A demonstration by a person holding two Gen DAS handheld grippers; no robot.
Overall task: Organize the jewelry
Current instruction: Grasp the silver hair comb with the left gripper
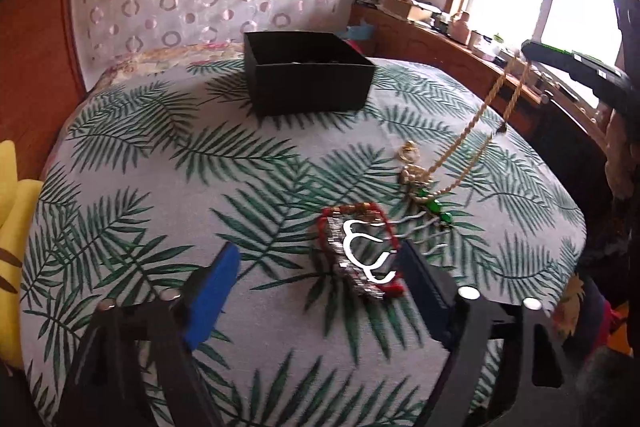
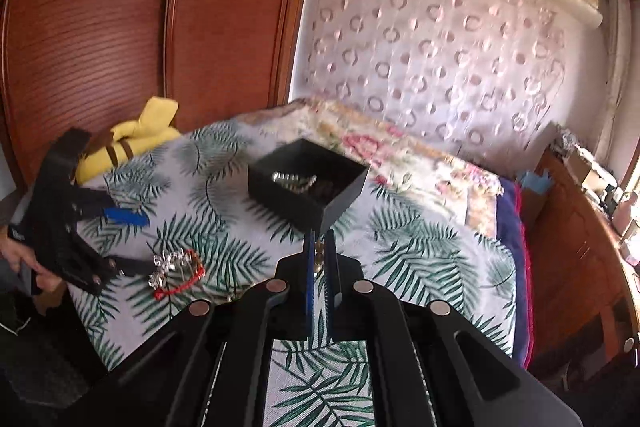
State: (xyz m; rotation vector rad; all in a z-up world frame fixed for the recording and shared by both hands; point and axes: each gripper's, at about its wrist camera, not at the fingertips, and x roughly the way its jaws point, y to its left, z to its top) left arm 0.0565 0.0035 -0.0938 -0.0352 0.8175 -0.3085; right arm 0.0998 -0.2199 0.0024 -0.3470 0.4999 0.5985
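Note:
A black open box [image 1: 308, 73] stands at the far side of the leaf-print cloth; in the right wrist view the box [image 2: 308, 183] holds some silvery jewelry [image 2: 294, 182]. My right gripper [image 2: 319, 243] is shut on a gold chain necklace [image 1: 476, 131], lifted above the cloth, its lower end still trailing on a gold and green piece [image 1: 424, 187]. My left gripper [image 1: 316, 263] is open, low over the cloth, around a red bracelet with a silver rhinestone comb [image 1: 360, 251]. The same pile [image 2: 176, 271] shows by the left gripper [image 2: 124, 243].
The cloth [image 1: 160, 155] covers a bed. A yellow plush toy [image 2: 136, 135] lies at its left edge by a wooden wardrobe [image 2: 120, 27]. A cluttered wooden desk [image 1: 440, 39] runs along the window on the right.

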